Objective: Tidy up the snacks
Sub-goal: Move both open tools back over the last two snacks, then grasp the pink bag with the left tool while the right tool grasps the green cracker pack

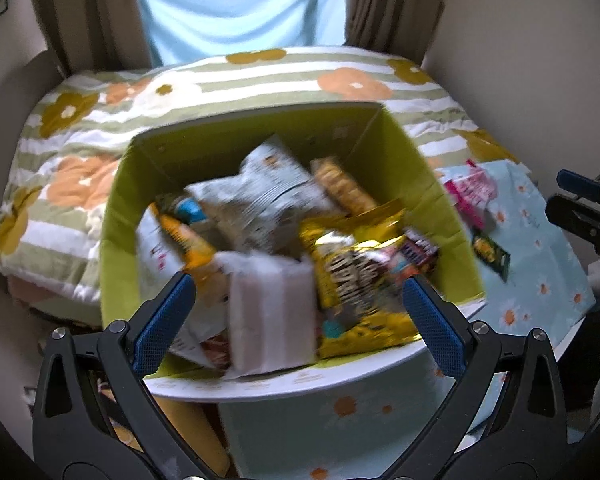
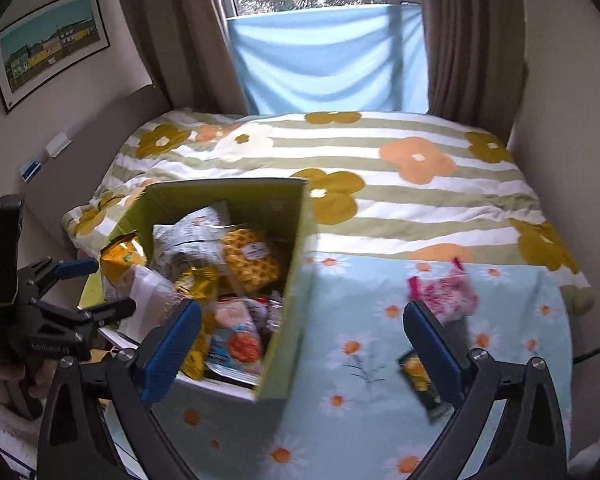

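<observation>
Snacks [image 1: 260, 208] blur inside box [image 1: 420, 184], labels unreadable.

My left wrist camera looks steeply down, close over the green box [image 1: 260, 140] of snacks. My right wrist camera sits off to its right, aimed across the daisy cloth [image 2: 360, 360] toward the window. Both catch the box and bedspread [image 1: 80, 160].
</observation>
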Demonstrator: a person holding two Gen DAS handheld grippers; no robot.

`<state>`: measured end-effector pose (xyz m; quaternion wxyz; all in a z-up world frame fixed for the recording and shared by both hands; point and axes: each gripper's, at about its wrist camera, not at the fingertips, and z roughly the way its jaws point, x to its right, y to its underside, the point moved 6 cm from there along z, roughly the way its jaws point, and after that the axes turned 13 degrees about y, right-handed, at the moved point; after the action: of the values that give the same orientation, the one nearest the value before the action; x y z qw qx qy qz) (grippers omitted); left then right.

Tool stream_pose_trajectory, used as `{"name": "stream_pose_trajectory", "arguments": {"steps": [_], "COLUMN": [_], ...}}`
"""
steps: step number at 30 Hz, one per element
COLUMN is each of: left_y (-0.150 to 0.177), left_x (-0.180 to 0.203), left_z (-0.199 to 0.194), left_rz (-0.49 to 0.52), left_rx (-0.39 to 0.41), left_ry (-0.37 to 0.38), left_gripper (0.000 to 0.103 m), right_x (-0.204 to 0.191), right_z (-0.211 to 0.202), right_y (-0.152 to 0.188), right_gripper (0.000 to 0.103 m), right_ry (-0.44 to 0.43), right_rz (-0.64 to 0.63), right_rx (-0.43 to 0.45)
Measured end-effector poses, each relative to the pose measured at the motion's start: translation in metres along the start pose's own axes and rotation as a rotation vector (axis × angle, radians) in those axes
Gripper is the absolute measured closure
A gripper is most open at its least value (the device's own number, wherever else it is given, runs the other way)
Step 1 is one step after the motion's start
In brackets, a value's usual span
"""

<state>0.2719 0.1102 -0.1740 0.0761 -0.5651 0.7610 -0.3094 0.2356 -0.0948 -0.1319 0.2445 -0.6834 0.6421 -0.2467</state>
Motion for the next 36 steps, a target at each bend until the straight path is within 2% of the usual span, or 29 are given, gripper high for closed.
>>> {"name": "stream_pose_trajectory", "arguments": {"steps": [5,15,20,24,27,32,36], "left_y": [-0.017,-0.06,-0.082,-0.1,-0.114,-0.125,-0.119], "left_x": [0.038,0.137,0.183,0.214,0.237,0.261,0.271], "left_z": [0.001,0.031,0.063,0.098,0.127,0.181,0.227], "left_rz": [0.053,0.124,0.156,0.17,0.187,0.268,0.354], "left_rx": [0.034,0.058,0.036,-0.016,-0.066,-0.209,-0.345], "left_ry": [-0.028,-0.016,-0.002,-0.002,0.034,0.055,0.078], "left_gripper": [0.0,0.0,0.0,0.0,0.0,0.0,0.0], "right_x": [0.041,0.115,0.135,0.148,0.155,0.165,0.163], "right_z": [-0.013,0.004,0.025,0.039,0.05,0.073,0.087], "right_y": [0.006,0.043,0.061,0.072,0.084,0.101,0.112], "right_gripper": [0.002,0.003,0.003,0.003,0.003,0.003,0.003], "right_ry": [0.022,0.044,-0.009,-0.027,-0.024,-0.064,-0.063], "right_rz": [0.01,-0.099,-0.144,-0.195,-0.252,-0.253,-0.251], "right_rx": [0.045,-0.041,-0.1,-0.129,-0.143,-0.203,-0.231]}}
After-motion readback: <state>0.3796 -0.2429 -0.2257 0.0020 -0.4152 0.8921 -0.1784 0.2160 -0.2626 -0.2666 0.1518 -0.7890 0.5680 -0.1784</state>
